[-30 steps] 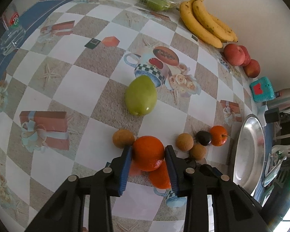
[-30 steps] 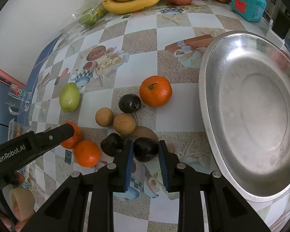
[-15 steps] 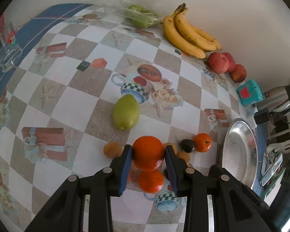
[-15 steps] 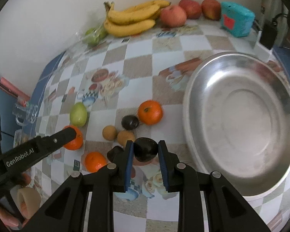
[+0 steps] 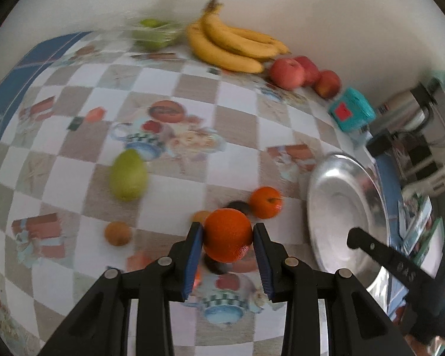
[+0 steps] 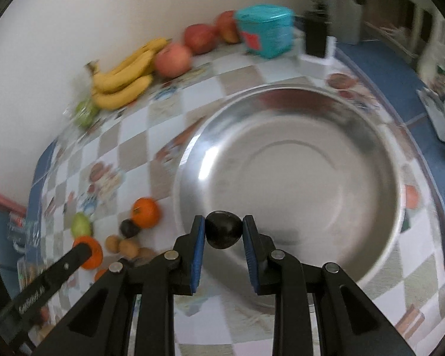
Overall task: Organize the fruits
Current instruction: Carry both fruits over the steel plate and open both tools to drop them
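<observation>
My left gripper (image 5: 227, 238) is shut on an orange (image 5: 227, 235) and holds it above the checkered table, left of the steel bowl (image 5: 338, 207). My right gripper (image 6: 224, 233) is shut on a dark plum (image 6: 223, 233) and holds it over the near-left rim of the steel bowl (image 6: 296, 178). On the table lie another orange (image 5: 265, 202), a green pear (image 5: 128, 175), a dark plum (image 6: 130, 228) and small brown fruits (image 5: 118, 233). The left gripper with its orange (image 6: 89, 252) shows at the lower left of the right wrist view.
Bananas (image 5: 231, 46), red apples (image 5: 304, 74) and bagged green fruit (image 5: 154, 31) line the back wall. A teal box (image 5: 351, 112) stands beside the apples. Clutter and a dark block (image 6: 316, 40) sit past the bowl at the table's right end.
Both grippers have lifted higher with their fruit and swung right. The right one now holds the plum over the bowl's rim; the left one carries the orange nearer the bowl.
</observation>
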### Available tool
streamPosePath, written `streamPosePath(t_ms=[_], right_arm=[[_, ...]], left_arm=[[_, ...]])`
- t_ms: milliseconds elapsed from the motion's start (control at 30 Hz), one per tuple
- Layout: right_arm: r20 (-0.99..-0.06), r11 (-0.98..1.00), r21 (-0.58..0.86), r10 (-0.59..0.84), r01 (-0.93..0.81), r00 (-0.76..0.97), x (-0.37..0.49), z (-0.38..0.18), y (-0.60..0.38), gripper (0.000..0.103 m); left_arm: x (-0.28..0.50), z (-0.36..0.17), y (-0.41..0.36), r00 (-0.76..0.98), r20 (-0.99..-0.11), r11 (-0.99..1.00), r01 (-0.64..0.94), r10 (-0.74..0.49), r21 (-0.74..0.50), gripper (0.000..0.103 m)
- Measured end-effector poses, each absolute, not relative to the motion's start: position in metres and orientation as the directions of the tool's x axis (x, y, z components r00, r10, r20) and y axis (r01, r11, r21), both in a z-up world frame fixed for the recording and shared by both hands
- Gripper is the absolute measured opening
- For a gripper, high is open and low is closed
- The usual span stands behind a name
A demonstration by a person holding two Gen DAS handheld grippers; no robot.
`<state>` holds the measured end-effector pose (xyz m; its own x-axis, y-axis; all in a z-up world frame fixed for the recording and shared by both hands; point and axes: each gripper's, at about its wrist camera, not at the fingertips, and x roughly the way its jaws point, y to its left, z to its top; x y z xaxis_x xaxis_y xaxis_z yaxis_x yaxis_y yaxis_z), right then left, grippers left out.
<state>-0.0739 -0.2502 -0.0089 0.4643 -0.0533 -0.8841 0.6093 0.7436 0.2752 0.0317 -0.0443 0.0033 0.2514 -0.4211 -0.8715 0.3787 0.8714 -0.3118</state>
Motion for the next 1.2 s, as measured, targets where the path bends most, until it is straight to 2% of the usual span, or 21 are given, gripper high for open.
streamPosePath(t_ms=[167,500,833,1067,1200], right_arm=[[-0.891,0.688,0.284,-0.070,0.669,0.449,-0.085,-0.014,-0.272,0.027],[-0.905,0.625,0.256,-0.114,0.737,0.410,-0.097,-0.021,-0.292,0.027],[-0.916,0.594,0.250,-0.111,0.765,0.385,-0.103,-0.026,-0.299,0.027],[-0.923,0.583,0.249,-0.099,0.773,0.372,-0.103,-0.031,-0.301,0.027],[-0.927,0.577,0.242,-0.101,0.780,0.362,-0.103,-0.033,-0.302,0.039]], left_arm=[[0.012,0.005,-0.080,0.272,-0.873,0.833,0.503,-0.404,-0.229,0.037],[-0.016,0.008,-0.127,0.255,-0.848,0.743,0.634,-0.465,-0.217,0.037],[-0.041,0.000,-0.166,0.238,-0.836,0.670,0.717,-0.494,-0.191,0.037],[-0.043,0.002,-0.166,0.256,-0.827,0.662,0.729,-0.501,-0.175,0.039],[-0.042,0.003,-0.163,0.264,-0.829,0.669,0.724,-0.493,-0.167,0.039]])
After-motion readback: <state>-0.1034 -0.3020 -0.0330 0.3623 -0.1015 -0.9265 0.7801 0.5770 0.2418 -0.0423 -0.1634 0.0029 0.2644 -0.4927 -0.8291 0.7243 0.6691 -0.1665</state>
